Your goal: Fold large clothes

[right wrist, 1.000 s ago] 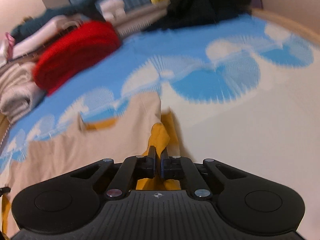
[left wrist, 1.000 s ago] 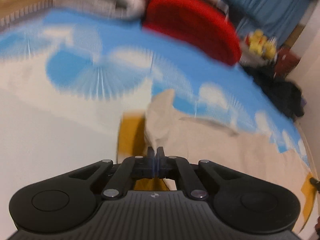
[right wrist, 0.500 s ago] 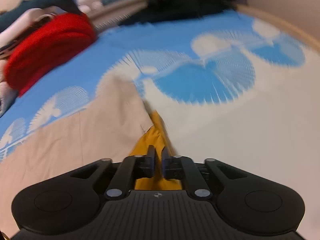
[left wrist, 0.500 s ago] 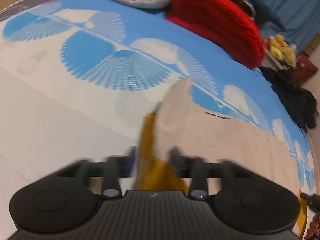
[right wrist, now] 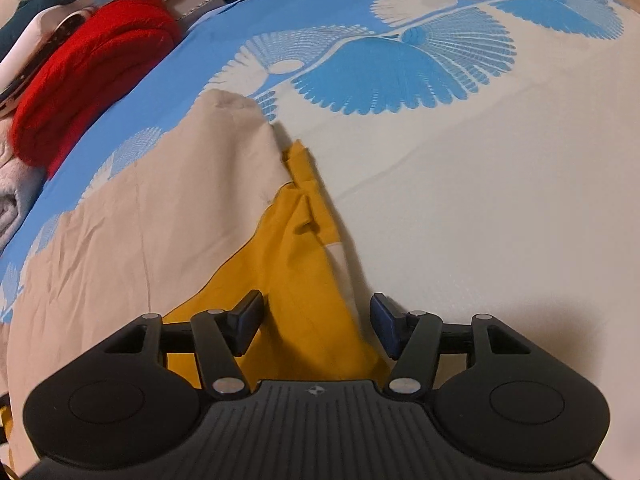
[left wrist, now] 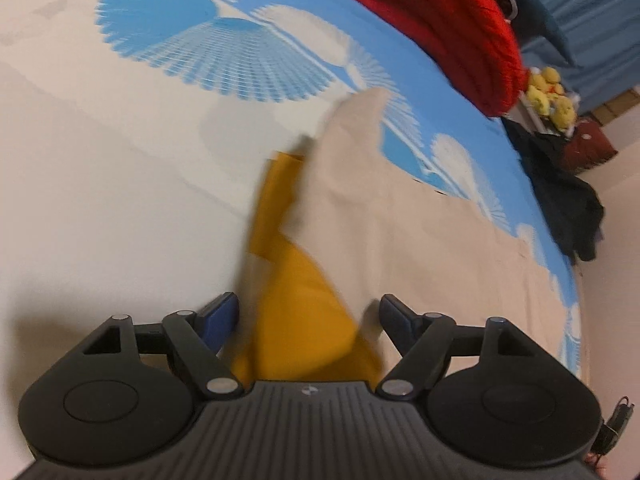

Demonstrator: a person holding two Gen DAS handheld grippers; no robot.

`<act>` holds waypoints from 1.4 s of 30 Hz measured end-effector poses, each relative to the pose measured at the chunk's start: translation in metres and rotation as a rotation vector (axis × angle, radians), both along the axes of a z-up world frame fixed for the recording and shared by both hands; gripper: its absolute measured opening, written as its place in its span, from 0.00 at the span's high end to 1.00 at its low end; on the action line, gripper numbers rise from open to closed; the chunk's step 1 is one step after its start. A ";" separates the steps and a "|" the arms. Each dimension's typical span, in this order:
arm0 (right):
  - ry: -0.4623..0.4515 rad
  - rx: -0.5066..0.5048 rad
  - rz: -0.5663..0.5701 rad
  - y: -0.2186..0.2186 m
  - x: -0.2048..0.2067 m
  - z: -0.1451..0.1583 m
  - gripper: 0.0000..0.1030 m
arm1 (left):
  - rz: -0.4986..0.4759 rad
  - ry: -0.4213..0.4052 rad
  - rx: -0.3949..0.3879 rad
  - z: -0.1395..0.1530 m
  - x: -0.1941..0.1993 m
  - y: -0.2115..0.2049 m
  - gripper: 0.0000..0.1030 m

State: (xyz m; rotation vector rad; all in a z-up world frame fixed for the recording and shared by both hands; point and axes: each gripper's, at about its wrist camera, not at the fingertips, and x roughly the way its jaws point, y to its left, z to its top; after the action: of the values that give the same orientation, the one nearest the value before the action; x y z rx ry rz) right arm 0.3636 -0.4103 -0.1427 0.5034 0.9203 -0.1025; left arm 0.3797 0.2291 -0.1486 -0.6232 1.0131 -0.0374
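While both jaws gape, the beige-mustard garment (right wrist: 168, 220) lies on the blue-and-cream bedspread (right wrist: 480, 160).

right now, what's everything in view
garment: 1, beige over mustard-yellow, flat on the bed
bedsheet: 1, cream and blue fan print, under everything
red knit: 1, red, folded at the far edge
grey blanket: 1, pale grey, beside the red knit
dark clothes: 1 heap, black, bed's far corner
plush toys: a few, yellow, beyond the bed
left gripper: 1, black, open over the yellow corner
right gripper: 1, black, open over the yellow corner
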 end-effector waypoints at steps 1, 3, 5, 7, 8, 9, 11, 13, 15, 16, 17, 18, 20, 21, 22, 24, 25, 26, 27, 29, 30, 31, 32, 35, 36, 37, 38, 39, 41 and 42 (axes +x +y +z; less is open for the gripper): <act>-0.010 -0.012 0.009 0.004 -0.001 0.001 0.56 | -0.013 -0.007 0.019 0.000 0.001 -0.007 0.27; -0.029 -0.037 0.037 0.008 -0.002 0.003 0.67 | -0.038 -0.029 0.071 0.000 0.003 -0.020 0.48; -0.051 -0.057 0.044 0.010 -0.004 0.006 0.80 | -0.046 -0.049 0.039 0.000 0.003 -0.025 0.81; -0.072 -0.044 0.030 0.009 -0.007 0.010 0.88 | -0.052 -0.082 0.060 0.008 0.004 -0.029 0.91; -0.083 -0.038 0.022 0.009 -0.008 0.013 0.91 | -0.063 -0.104 0.089 0.014 0.005 -0.032 0.92; -0.095 -0.035 0.014 0.009 -0.009 0.016 0.91 | -0.069 -0.135 0.118 0.023 0.006 -0.034 0.93; -0.125 -0.019 -0.013 0.011 -0.012 0.022 0.93 | -0.048 -0.197 0.125 0.040 0.006 -0.030 0.94; -0.173 -0.006 -0.033 0.016 -0.014 0.031 0.94 | -0.008 -0.261 0.123 0.058 0.003 -0.020 0.94; -0.228 -0.003 -0.039 0.024 -0.015 0.041 0.94 | 0.009 -0.293 0.157 0.067 0.001 -0.015 0.90; -0.244 -0.006 -0.042 0.027 -0.015 0.044 0.94 | 0.031 -0.270 0.190 0.067 0.002 -0.013 0.76; -0.243 -0.025 -0.050 0.032 -0.013 0.046 0.93 | 0.049 -0.245 0.222 0.066 0.002 -0.012 0.68; -0.221 -0.055 -0.059 0.035 -0.010 0.046 0.93 | 0.062 -0.223 0.265 0.066 0.001 -0.012 0.62; -0.159 -0.123 -0.067 0.040 -0.005 0.041 0.90 | 0.074 -0.237 0.357 0.077 -0.007 -0.014 0.62; -0.135 -0.153 -0.070 0.041 -0.004 0.040 0.89 | 0.072 -0.266 0.389 0.087 -0.012 -0.017 0.62; -0.117 -0.174 -0.081 0.042 -0.004 0.040 0.86 | 0.054 -0.306 0.396 0.098 -0.019 -0.021 0.62; -0.112 -0.192 -0.110 0.044 -0.005 0.048 0.85 | -0.010 -0.355 0.353 0.110 -0.029 -0.030 0.62; -0.120 -0.205 -0.118 0.046 -0.007 0.054 0.83 | -0.058 -0.360 0.319 0.112 -0.033 -0.036 0.62; -0.131 -0.228 -0.123 0.050 -0.010 0.061 0.79 | -0.108 -0.350 0.292 0.110 -0.034 -0.043 0.62; -0.146 -0.255 -0.123 0.055 -0.014 0.068 0.78 | -0.173 -0.321 0.268 0.105 -0.034 -0.052 0.62; -0.190 -0.299 -0.103 0.066 -0.024 0.083 0.78 | -0.277 -0.249 0.280 0.088 -0.031 -0.066 0.60; -0.211 -0.314 -0.097 0.071 -0.030 0.090 0.78 | -0.309 -0.202 0.322 0.076 -0.028 -0.074 0.60; -0.227 -0.319 -0.090 0.074 -0.035 0.095 0.75 | -0.332 -0.135 0.386 0.059 -0.025 -0.081 0.60; -0.242 -0.323 -0.081 0.078 -0.041 0.100 0.74 | -0.345 -0.067 0.452 0.041 -0.023 -0.085 0.60; -0.270 -0.321 -0.049 0.087 -0.055 0.108 0.63 | -0.314 -0.015 0.486 0.037 -0.028 -0.082 0.59; -0.273 -0.304 -0.034 0.087 -0.058 0.109 0.61 | -0.300 -0.030 0.468 0.047 -0.031 -0.081 0.59; -0.269 -0.286 -0.013 0.087 -0.060 0.107 0.59 | -0.291 -0.067 0.443 0.060 -0.035 -0.080 0.58; -0.256 -0.271 0.015 0.086 -0.062 0.102 0.59 | -0.292 -0.106 0.412 0.071 -0.041 -0.079 0.57; -0.230 -0.274 0.034 0.085 -0.063 0.095 0.59 | -0.297 -0.125 0.387 0.079 -0.044 -0.077 0.54; -0.162 -0.329 0.022 0.082 -0.061 0.086 0.59 | -0.310 -0.107 0.365 0.080 -0.049 -0.075 0.54; -0.165 -0.330 -0.014 0.078 -0.062 0.087 0.59 | -0.313 -0.086 0.371 0.078 -0.050 -0.073 0.54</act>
State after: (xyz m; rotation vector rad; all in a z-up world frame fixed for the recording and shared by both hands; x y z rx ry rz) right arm 0.3013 -0.3322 -0.0556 0.2079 0.7203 -0.2182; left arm 0.3299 0.1556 -0.0706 -0.1207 0.9943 -0.1464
